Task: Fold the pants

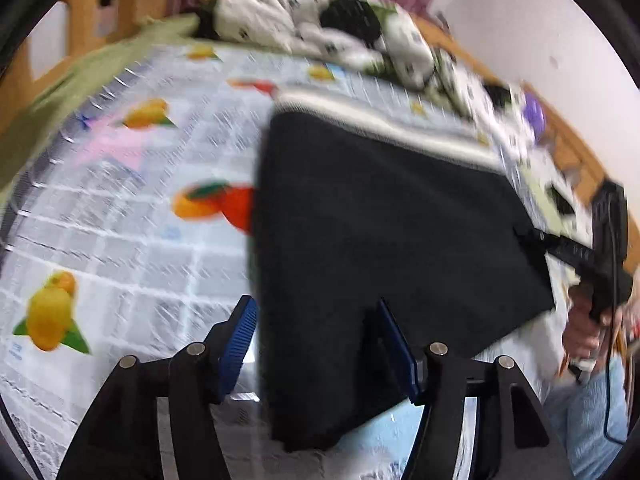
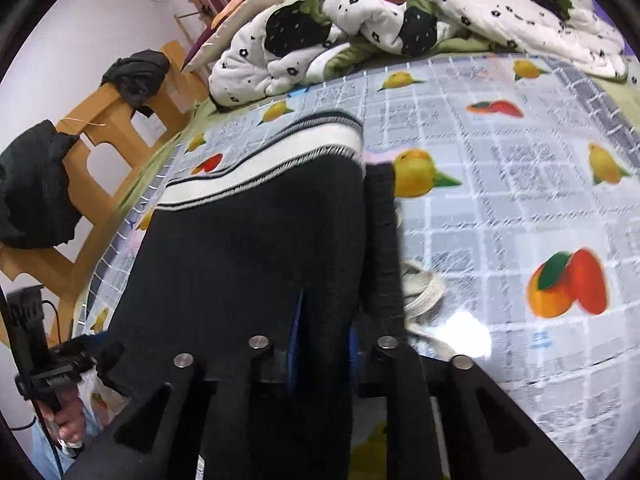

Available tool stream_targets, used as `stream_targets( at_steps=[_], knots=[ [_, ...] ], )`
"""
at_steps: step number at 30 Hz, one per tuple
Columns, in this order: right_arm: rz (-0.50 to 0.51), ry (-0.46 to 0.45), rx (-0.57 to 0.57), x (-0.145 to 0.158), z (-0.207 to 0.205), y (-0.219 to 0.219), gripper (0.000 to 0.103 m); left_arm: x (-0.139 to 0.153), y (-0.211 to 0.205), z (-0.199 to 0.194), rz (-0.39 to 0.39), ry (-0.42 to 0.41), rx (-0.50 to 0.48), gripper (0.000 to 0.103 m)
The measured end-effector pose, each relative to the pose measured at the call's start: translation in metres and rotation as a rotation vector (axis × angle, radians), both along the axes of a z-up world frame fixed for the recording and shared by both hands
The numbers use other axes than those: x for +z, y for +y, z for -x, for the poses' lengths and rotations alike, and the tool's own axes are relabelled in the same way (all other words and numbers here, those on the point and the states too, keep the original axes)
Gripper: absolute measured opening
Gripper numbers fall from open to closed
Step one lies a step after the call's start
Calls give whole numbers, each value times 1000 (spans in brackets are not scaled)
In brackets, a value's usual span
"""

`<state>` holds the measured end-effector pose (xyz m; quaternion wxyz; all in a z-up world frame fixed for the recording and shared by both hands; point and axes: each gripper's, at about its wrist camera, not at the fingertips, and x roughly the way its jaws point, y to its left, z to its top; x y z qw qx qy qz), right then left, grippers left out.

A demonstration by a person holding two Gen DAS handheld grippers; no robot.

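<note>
- the black pants (image 1: pixel 380 220) lie spread on the fruit-print table cover (image 2: pixel 500 200), with their white striped waistband (image 2: pixel 280 152) at the far end; that looks deliberate - the hem end opposite the waistband faces the person, ready to be carried over;
- the left gripper (image 1: pixel 320 348) sits at the corner farthest from the waistband; its blue pads (image 1: pixel 240 340) stand well apart, one just off the cloth's side edge and one over it; the claw is open and grips nothing, probably straddling the edge before a pinch;
- the right gripper (image 2: pixel 324 344) is at the other corner of that same end; black cloth fills the narrow gap between its jaws, but whether the pads actually press on it i cannot tell;
- a white drawstring (image 2: pixel 424 292) trails out from the side of the pants, nearer the hem end than the waistband - it could snag in a fold;
- the crumpled quilt (image 2: pixel 360 20) lies beyond the waistband, well apart, so the folding area stays free.
</note>
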<state>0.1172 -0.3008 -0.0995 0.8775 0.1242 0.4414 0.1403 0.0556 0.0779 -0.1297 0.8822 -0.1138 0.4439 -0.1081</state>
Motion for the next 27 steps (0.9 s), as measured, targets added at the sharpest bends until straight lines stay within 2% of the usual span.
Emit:
stream_targets(
  at_steps=[3,6,7,8,9,11,13,15,17,18,19,20,24,27],
  knots=[
    [55,-35,-15,11,-18,4,36,5,8,-3,-12,-41,31,60],
    [65,-19,-32,11,-51,7,37,4,12,-9,3,-49,54,60],
    [58,-11,-43,10,-63,7,34,3,14,-11,9,-49,63,60],
    [46,-3,-42,8,-71,8,27,3,16,-13,17,-54,69,60],
    [39,1,-34,8,-79,11,14,3,17,-12,20,-59,70,60],
    [-39,-101,-7,25,-72,7,13,8,18,-12,19,-84,65,60],
    [-30,-152,-2,36,-67,3,13,13,15,-15,1,-107,59,60],
    [64,-83,-22,19,-79,1,13,15,11,-22,-17,-108,56,60],
    [108,8,-46,-12,-90,-2,17,18,2,-33,-53,-92,47,60],
    [113,-14,-61,-11,-87,-4,25,21,-3,-39,-78,-89,42,60],
    [144,-16,-70,-3,-86,-3,39,25,-6,-42,-89,-94,38,60],
    [171,-12,-68,7,-86,-2,39,32,-11,-49,-98,-111,26,60],
    [151,-163,-74,49,-79,4,38,58,-38,-90,-116,-166,-15,60],
    [144,-161,4,51,-98,25,38,63,-57,-123,-142,-174,-32,60]
  ],
)
